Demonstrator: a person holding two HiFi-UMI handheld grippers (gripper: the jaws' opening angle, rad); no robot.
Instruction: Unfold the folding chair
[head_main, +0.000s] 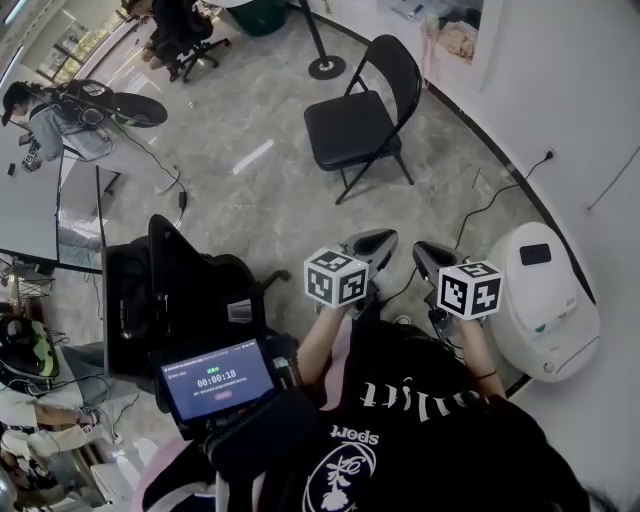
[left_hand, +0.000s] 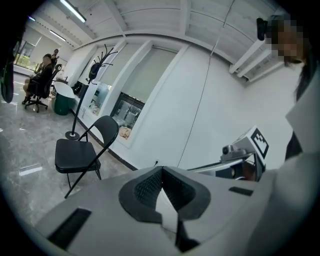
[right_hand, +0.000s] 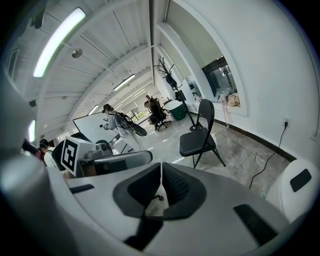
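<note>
Though seemingly done already, with chair (head_main: 362, 115) standing open just beside pole base (head_main: 325, 67): left claw (head_main: 372, 243) and right claw (head_main: 432, 258) well apart from that base, both pressed together, empty. Next: check legs spread.

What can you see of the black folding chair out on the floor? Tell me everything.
The folding chair is all black: a padded-looking seat, a rounded backrest and a thin tubular frame, seemingly metal, with crossed legs. It is already unfolded, standing upright on the grey marbled floor near the white wall, its seat bare. A pole stand's round base sits just beyond it. Only the floor appears to touch it.
</note>
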